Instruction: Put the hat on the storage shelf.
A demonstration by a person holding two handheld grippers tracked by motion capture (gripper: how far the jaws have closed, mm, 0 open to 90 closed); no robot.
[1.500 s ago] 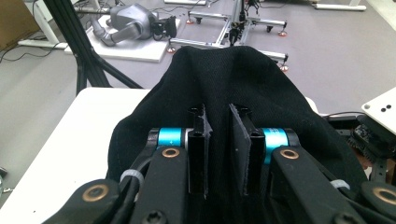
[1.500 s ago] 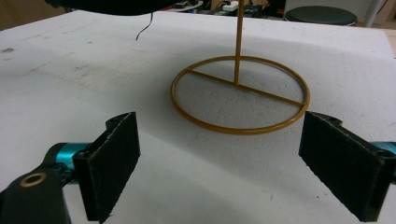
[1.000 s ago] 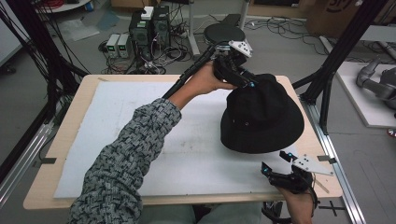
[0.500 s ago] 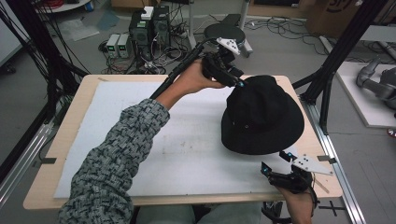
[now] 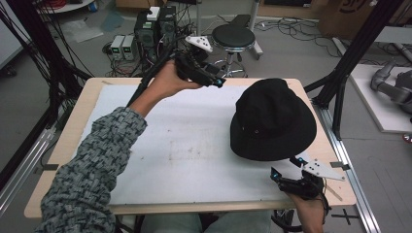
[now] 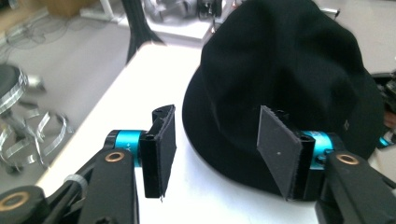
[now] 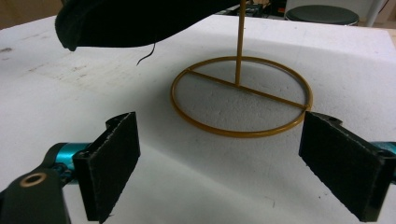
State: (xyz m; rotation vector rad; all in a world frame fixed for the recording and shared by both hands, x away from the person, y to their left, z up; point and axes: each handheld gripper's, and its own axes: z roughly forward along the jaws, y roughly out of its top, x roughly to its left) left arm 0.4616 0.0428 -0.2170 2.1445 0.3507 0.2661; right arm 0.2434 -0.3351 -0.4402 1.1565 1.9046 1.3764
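Two grippers are at work over a white-covered surface [image 5: 194,160]. A black hat [image 5: 272,121] sits on the right half of it, raised on a gold wire stand [image 7: 240,95] whose ring base rests flat on the cover and whose thin upright rod rises into the hat from the bar across the ring. The hat's brim hangs clear above the cover at the near side.

The left gripper [image 5: 214,80] is held up near the far edge, to the left of the hat and apart from it; its jaws are spread wide with nothing between them, and in the left gripper view [image 6: 215,158] they point at the hat's brim. The right gripper [image 5: 286,170] sits low at the near right edge, just beside the brim. Its jaws [image 7: 243,168] are also wide apart and empty, facing the stand's ring.

A round black stool [image 5: 233,36] stands on the floor beyond the surface.
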